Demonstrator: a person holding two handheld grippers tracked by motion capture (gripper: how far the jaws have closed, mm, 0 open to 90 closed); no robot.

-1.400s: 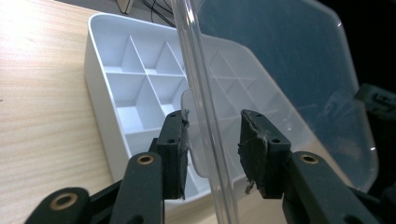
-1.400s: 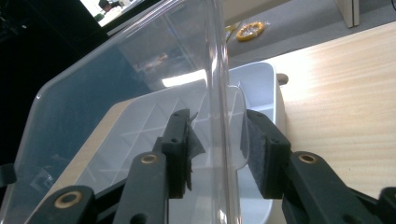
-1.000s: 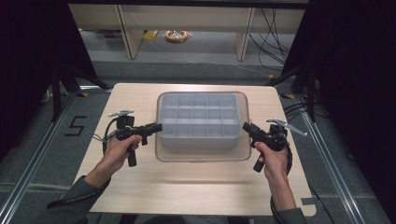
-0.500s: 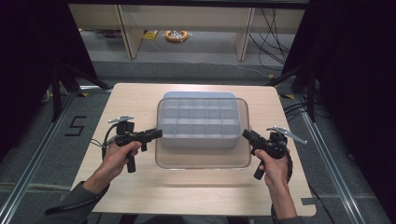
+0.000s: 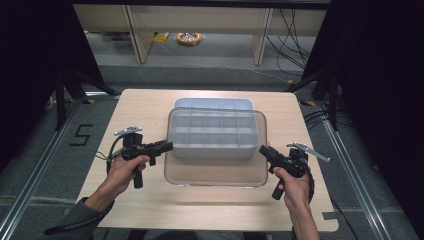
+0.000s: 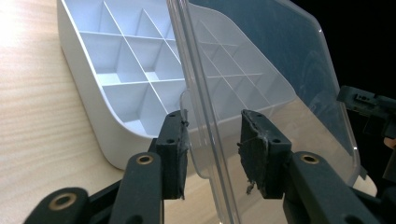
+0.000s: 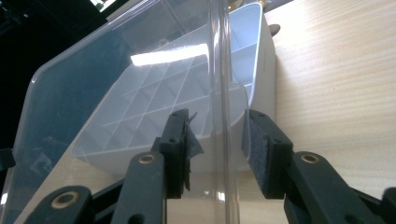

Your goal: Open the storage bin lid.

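While the white box (image 5: 212, 134) sat mid-table with every little cell seemingly bare, its clear lid (image 5: 216, 170) was held above it, nipped by the left gripper (image 5: 167, 146) and right gripper (image 5: 263, 151).

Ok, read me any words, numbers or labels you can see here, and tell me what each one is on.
"5": black tape figure on the grey floor, left of the light wooden table.
White plastic compartment tray: no lettering visible.
Clear plastic lid: no lettering visible.
Yellow item on the floor beyond the table: any print is too small to read.
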